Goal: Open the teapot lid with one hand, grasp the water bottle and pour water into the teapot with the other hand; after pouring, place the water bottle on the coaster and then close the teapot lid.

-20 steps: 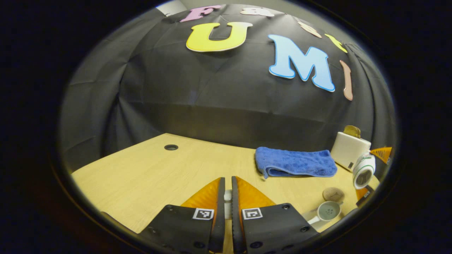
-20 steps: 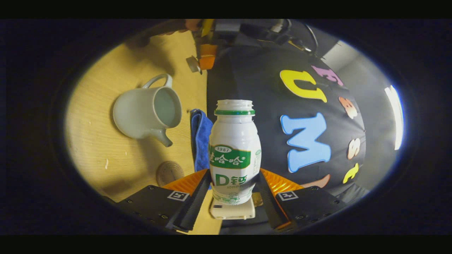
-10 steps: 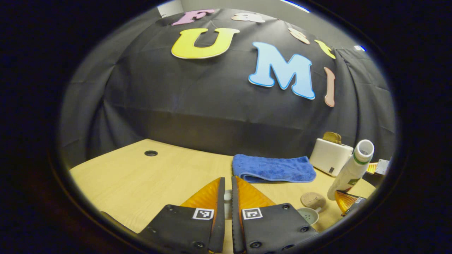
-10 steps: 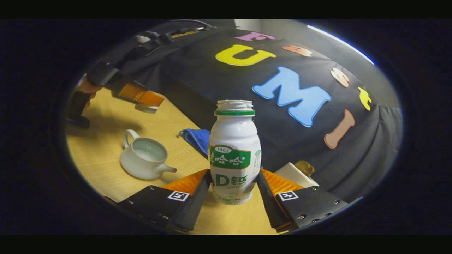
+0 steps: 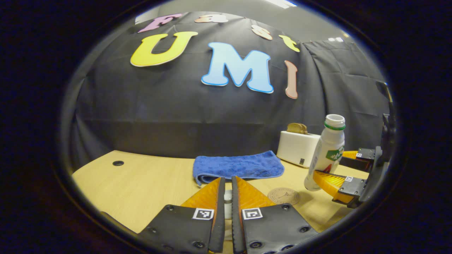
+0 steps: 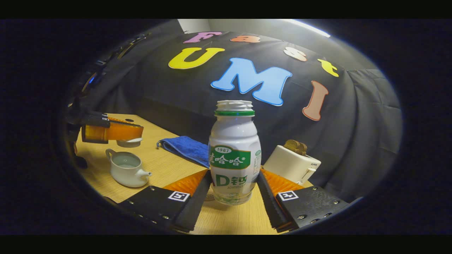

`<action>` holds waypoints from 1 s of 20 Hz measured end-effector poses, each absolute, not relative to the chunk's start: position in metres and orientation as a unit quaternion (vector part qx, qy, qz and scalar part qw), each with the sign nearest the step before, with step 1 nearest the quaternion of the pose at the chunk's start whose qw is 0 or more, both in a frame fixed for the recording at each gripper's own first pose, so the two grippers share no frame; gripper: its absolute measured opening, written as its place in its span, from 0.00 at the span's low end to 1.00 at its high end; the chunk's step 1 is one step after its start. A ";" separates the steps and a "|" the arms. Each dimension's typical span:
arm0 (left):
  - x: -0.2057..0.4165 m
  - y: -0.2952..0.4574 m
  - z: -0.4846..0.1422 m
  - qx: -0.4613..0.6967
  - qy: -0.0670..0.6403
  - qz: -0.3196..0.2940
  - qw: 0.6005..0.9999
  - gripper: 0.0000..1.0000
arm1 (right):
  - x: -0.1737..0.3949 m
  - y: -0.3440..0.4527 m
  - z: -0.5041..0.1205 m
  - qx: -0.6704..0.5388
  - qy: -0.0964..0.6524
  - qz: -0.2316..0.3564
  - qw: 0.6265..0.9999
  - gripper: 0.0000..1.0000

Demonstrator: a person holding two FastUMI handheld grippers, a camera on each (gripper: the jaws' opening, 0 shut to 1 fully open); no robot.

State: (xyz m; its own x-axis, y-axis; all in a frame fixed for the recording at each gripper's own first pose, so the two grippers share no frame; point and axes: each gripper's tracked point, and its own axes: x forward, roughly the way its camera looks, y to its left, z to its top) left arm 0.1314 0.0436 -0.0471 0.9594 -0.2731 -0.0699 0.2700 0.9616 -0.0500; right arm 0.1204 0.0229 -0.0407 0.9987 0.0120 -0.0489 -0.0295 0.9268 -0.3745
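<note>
Left gripper view: the left gripper point(image 5: 227, 197) has its 2 fingers pressed close together, pinching a small pale piece between them, presumably the teapot lid point(image 5: 228, 195), though too little shows to be sure. It is held above the wooden table point(image 5: 141, 183). Ahead lies a folded blue towel point(image 5: 238, 166), and behind that, to the right, a white toaster point(image 5: 297, 148) with bread in its slot. A round brown coaster point(image 5: 284, 195) lies flat on the table just right of the fingers. Farther right, the right gripper point(image 5: 326, 171) clamps the water bottle point(image 5: 326, 151), which stands nearly upright, uncapped, its base low and just right of the coaster; contact with the table cannot be judged.

Right gripper view: the right gripper point(image 6: 235, 185) grips the lower body of the water bottle point(image 6: 235, 155) from both sides, bottle upright, mouth open. Its base sits at or just above the table point(image 6: 166, 165); cannot tell which. To the left, the white teapot point(image 6: 126, 171) stands on the table with its top open and its spout pointing right. Above it, the left gripper point(image 6: 136, 135) holds the teapot lid point(image 6: 129, 142), clear of the pot. The blue towel point(image 6: 183, 148) lies behind the bottle, the toaster point(image 6: 291, 164) to its right.
</note>
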 end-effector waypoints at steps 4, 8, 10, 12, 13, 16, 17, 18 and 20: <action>0.128 0.020 -0.058 0.007 0.049 -0.165 0.985 0.19 | 0.121 0.011 -0.039 -0.194 0.023 -0.003 0.981 0.76; 0.121 0.017 -0.056 0.018 0.041 -0.169 0.985 0.19 | 0.120 0.007 -0.039 -0.190 0.024 -0.005 0.981 0.76; 0.118 0.013 -0.056 0.019 0.040 -0.173 0.984 0.15 | 0.120 0.007 -0.038 -0.187 0.023 -0.006 0.982 0.76; 0.114 0.012 -0.056 0.029 0.039 -0.171 0.984 0.15 | 0.120 0.004 -0.037 -0.184 0.022 -0.008 0.983 0.76; 0.112 0.012 -0.057 0.034 0.037 -0.170 0.984 0.19 | 0.119 0.003 -0.037 -0.182 0.022 -0.009 0.983 0.76; 0.103 0.009 -0.058 0.049 0.034 -0.169 0.984 0.19 | 0.119 0.003 -0.036 -0.180 0.021 -0.010 0.983 0.76; 0.102 0.011 -0.060 0.054 0.032 -0.165 0.984 0.19 | 0.120 0.002 -0.036 -0.177 0.021 -0.010 0.984 0.76; 0.098 0.012 -0.062 0.061 0.035 -0.161 0.984 0.19 | 0.119 0.003 -0.036 -0.175 0.022 -0.009 0.984 0.76; 0.099 0.012 -0.062 0.066 0.032 -0.159 0.984 0.19 | 0.119 0.004 -0.038 -0.173 0.024 -0.007 0.985 0.76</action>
State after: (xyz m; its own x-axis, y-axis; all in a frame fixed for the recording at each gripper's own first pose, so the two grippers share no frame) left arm 0.0994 0.0121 -0.0622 0.9472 -0.3095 -0.0843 0.3180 0.9404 0.1203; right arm 0.1194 0.0039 -0.0379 0.9987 -0.0217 -0.0457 0.0049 0.9401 -0.3408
